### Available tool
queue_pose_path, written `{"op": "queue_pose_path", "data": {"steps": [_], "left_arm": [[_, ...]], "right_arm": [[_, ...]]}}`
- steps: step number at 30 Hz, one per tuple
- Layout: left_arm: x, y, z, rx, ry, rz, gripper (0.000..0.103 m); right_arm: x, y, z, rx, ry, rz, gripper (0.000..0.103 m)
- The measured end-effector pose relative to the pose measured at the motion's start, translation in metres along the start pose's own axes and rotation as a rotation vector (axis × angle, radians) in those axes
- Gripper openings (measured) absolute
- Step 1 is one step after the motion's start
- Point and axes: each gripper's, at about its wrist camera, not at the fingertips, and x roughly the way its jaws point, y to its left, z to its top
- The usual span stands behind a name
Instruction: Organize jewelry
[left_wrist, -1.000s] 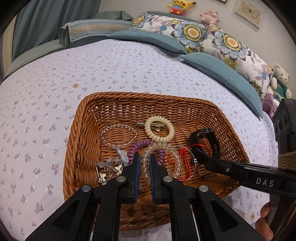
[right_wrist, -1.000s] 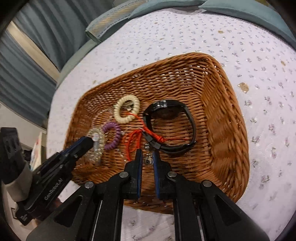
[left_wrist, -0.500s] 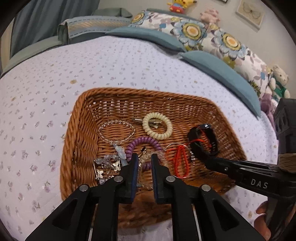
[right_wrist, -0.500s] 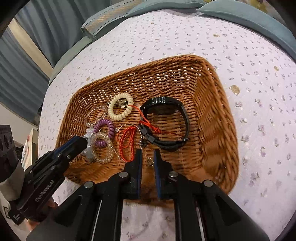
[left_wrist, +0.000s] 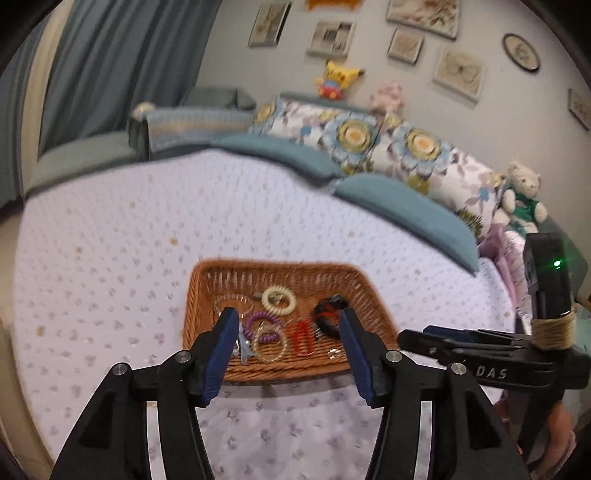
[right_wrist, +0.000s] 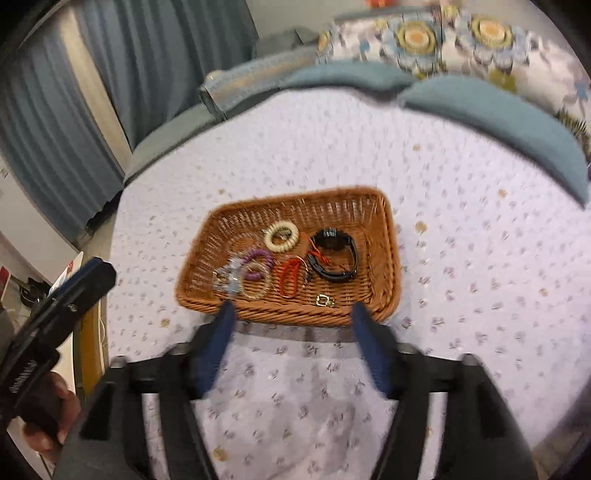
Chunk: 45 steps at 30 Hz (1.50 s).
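Left gripper (left_wrist: 288, 350), fingers (left_wrist: 225, 343) spread wide and holding nothing, where half a second earlier they were nearly closed over the clear coil bracelet; the right gripper (right_wrist: 291, 343) likewise released and empty, its blue pads (right_wrist: 369, 347) blurred; both have drawn back and risen, so the wicker basket (right_wrist: 388, 258) appears smaller and lies ahead of the fingertips on the floral bedspread (right_wrist: 480, 221). Between the left fingers, inside the basket: purple coil hair tie (left_wrist: 263, 326) overlapping a clear coil bracelet (left_wrist: 269, 345); red cord (left_wrist: 303, 334) just right of these; black watch (left_wrist: 328, 314) beyond it, nearer the right finger; cream coil hair tie (left_wrist: 279, 301) further ahead. In the right wrist view a small gold clasp (right_wrist: 324, 301) lies near the basket's front wall, apart from the watch. Beyond the basket: blue pillows (left_wrist: 402, 210), floral cushions (left_wrist: 369, 136), teddy bear (left_wrist: 522, 195).
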Motion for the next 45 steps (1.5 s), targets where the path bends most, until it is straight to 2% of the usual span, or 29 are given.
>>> {"op": "queue_pose_path", "data": {"steps": [1,2,4,9,14,18,21,25,30,32,35,39,43,45], "left_arm": [[-0.016,-0.005,0.002,0.007,-0.021,-0.001,0.060],[-0.029,-0.009,0.004,0.009,-0.038,-0.001,0.062],[-0.058,-0.017,0.007,0.004,-0.077,-0.001,0.072],[-0.122,-0.037,0.002,-0.007,-0.140,0.013,0.073],[-0.176,-0.049,-0.010,-0.038,-0.187,0.053,0.073],[-0.205,-0.058,-0.021,-0.023,-0.212,0.085,0.073],[-0.213,-0.062,-0.025,-0.003,-0.229,0.099,0.073],[-0.201,-0.053,-0.024,-0.014,-0.253,0.113,0.074],[-0.167,-0.047,-0.009,-0.016,-0.297,0.147,0.074],[-0.146,-0.045,-0.001,-0.010,-0.309,0.170,0.074],[-0.115,-0.040,0.012,-0.042,-0.282,0.176,0.074],[-0.088,-0.040,0.017,-0.030,-0.296,0.171,0.074],[-0.061,-0.035,-0.001,-0.017,-0.276,0.231,0.074],[-0.045,-0.034,-0.008,-0.009,-0.231,0.219,0.074]], "right_arm": [[-0.010,0.005,-0.001,-0.007,-0.023,-0.008,0.083],[-0.021,0.009,-0.003,-0.013,-0.046,-0.013,0.084],[-0.046,0.017,-0.008,-0.019,-0.083,-0.009,0.084],[-0.101,0.037,-0.025,-0.054,-0.171,-0.006,0.084],[-0.159,0.051,-0.048,-0.094,-0.289,-0.017,0.094],[-0.190,0.067,-0.066,-0.149,-0.393,-0.106,0.096],[-0.196,0.075,-0.074,-0.164,-0.431,-0.162,0.099],[-0.190,0.078,-0.073,-0.152,-0.447,-0.183,0.099],[-0.163,0.078,-0.042,-0.199,-0.468,-0.171,0.100],[-0.142,0.075,-0.027,-0.209,-0.451,-0.173,0.100],[-0.112,0.069,-0.009,-0.222,-0.425,-0.182,0.100],[-0.080,0.056,-0.002,-0.224,-0.419,-0.190,0.100],[-0.053,0.041,-0.009,-0.208,-0.394,-0.202,0.100],[-0.042,0.037,-0.009,-0.217,-0.364,-0.207,0.100]]}}
